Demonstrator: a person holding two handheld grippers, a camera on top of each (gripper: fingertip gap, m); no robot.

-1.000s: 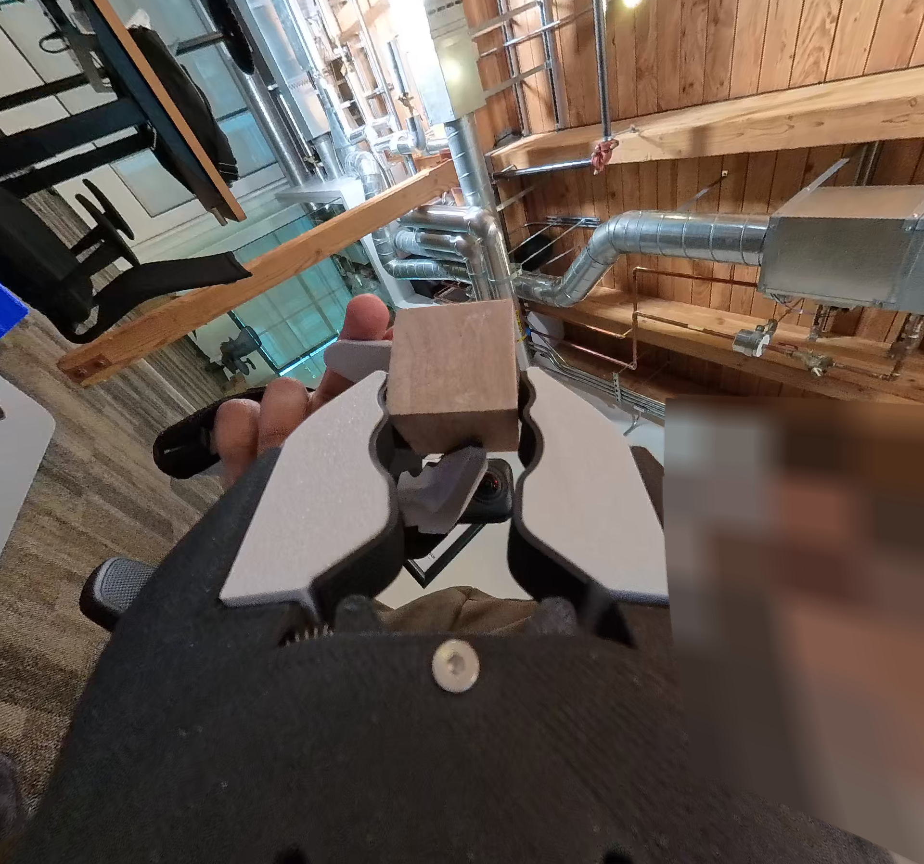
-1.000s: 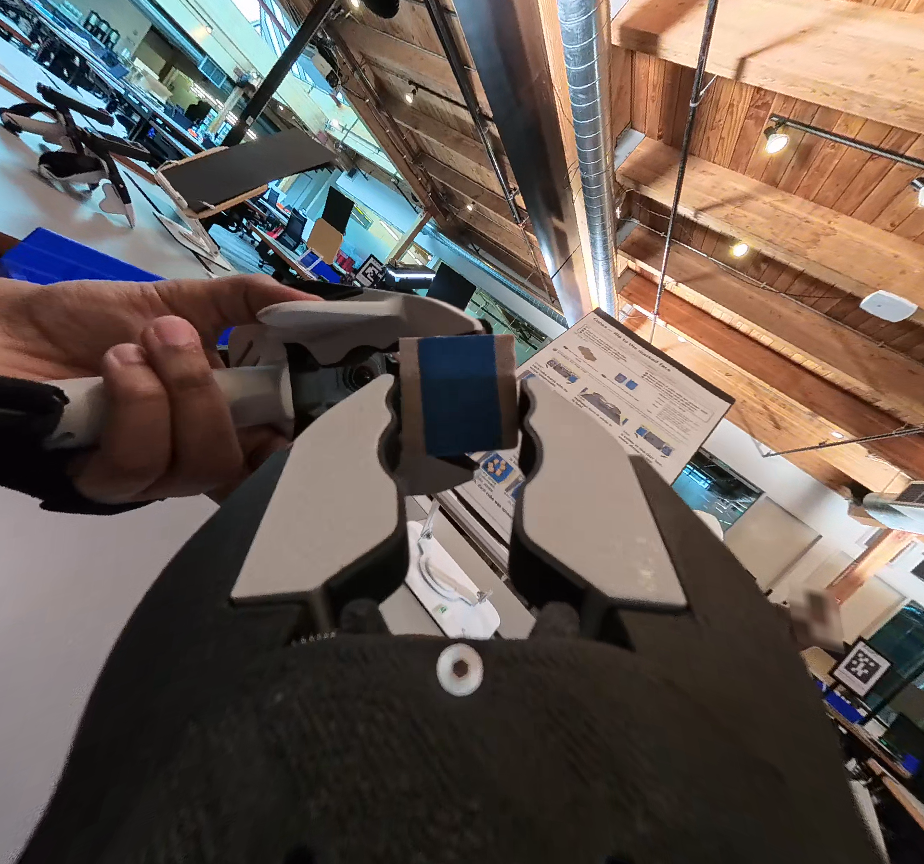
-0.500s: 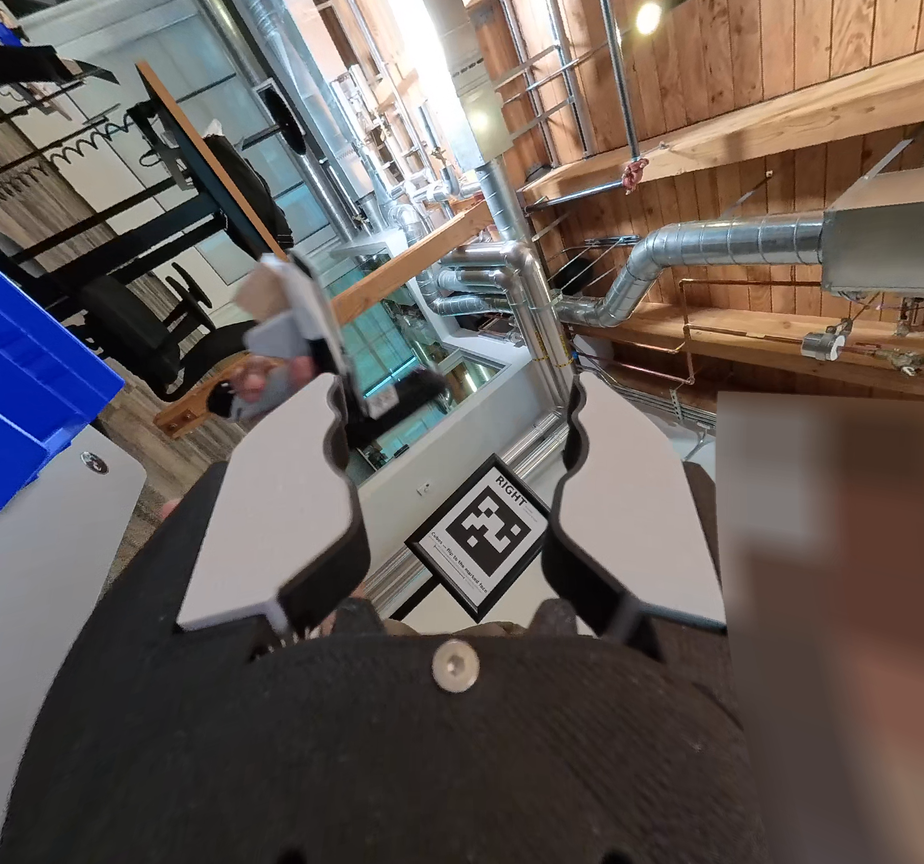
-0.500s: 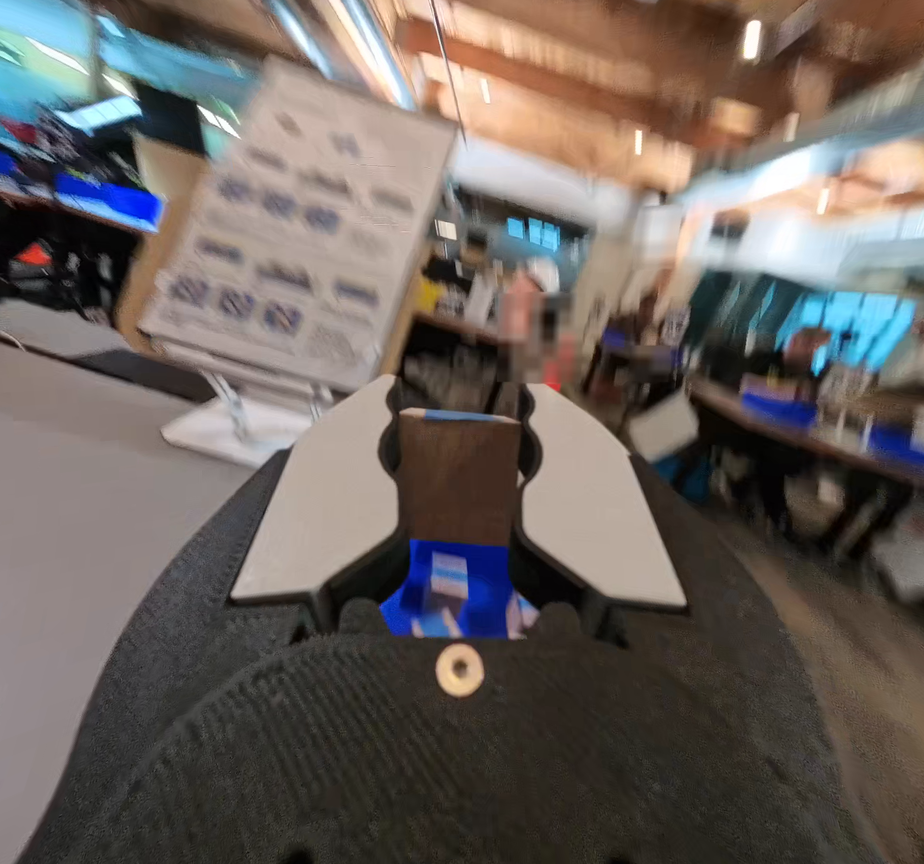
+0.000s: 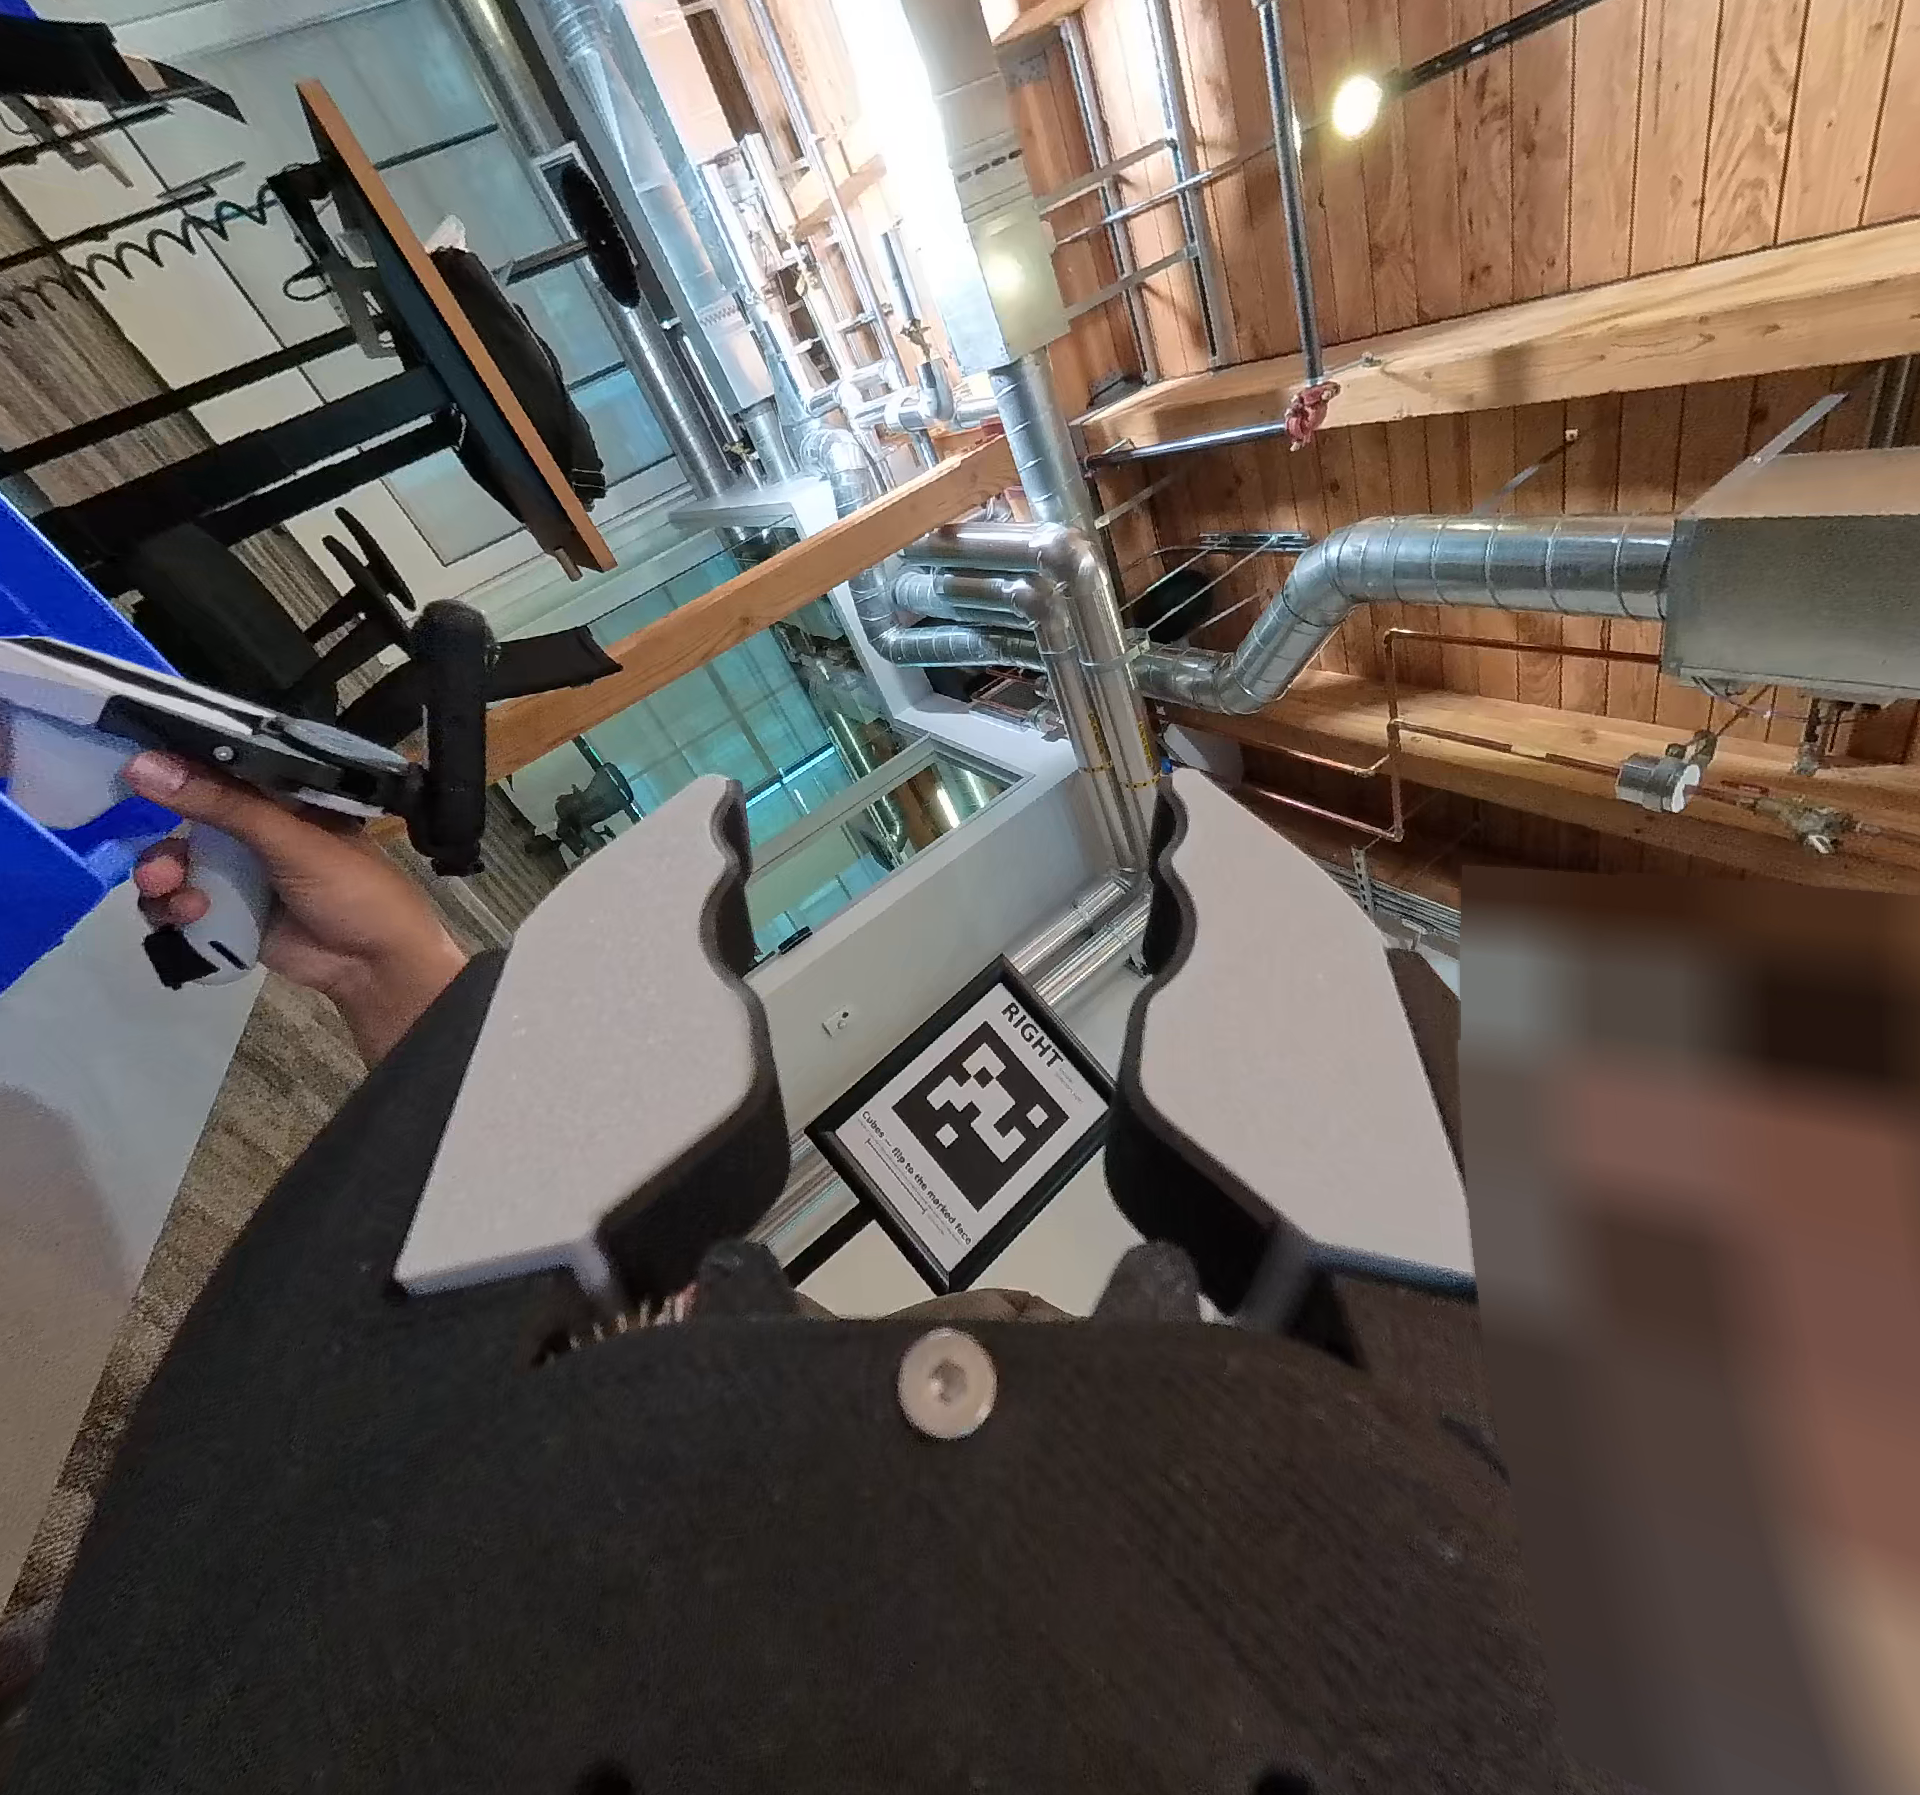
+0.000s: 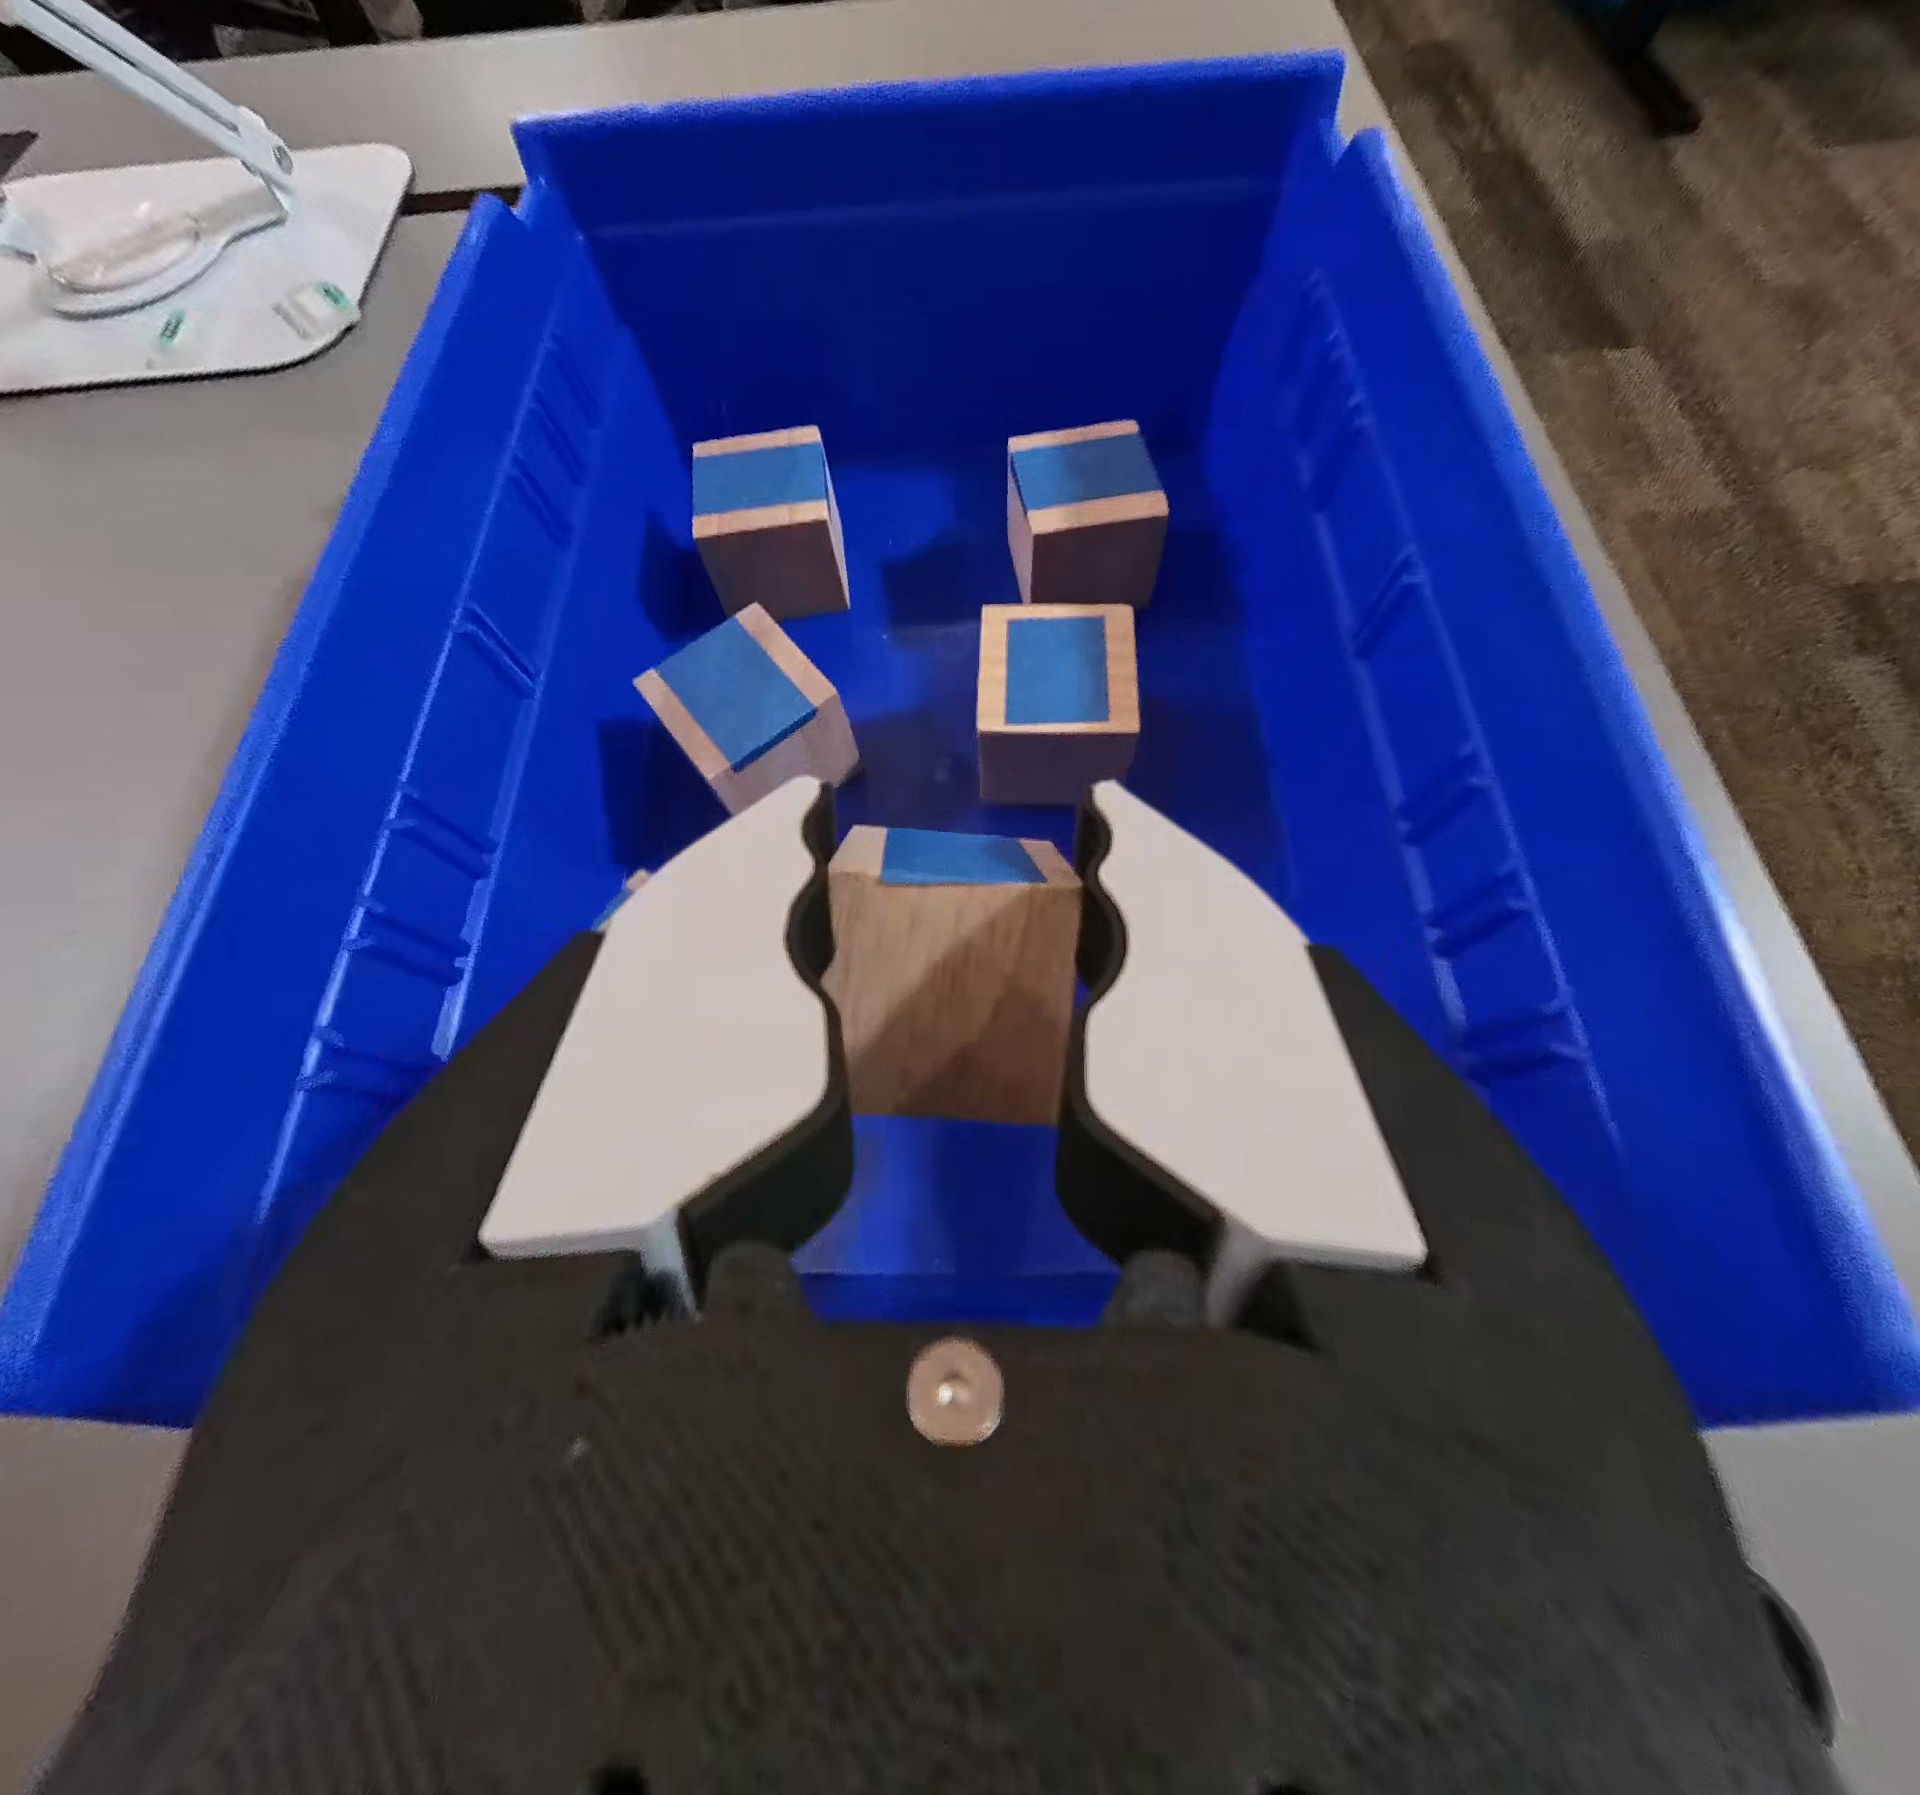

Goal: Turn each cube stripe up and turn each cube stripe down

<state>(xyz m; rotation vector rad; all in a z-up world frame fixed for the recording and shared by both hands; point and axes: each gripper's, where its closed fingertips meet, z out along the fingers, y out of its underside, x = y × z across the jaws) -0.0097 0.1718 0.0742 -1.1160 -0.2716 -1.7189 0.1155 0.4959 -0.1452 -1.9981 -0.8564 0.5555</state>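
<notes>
Our right tool (image 6: 951,898) grips a cube (image 6: 951,992), stripe up, over the blue bin (image 6: 416,810). Our left tool (image 5: 940,872) is spread apart, holding nothing.

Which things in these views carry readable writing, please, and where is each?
Black-framed white card with a square black-and-white marker, left wrist view: printed lines, which I won't quote.
Small stickers on the white stand base: too small to read.
Wooden cubes, blue plastic bin: no writing.
</notes>
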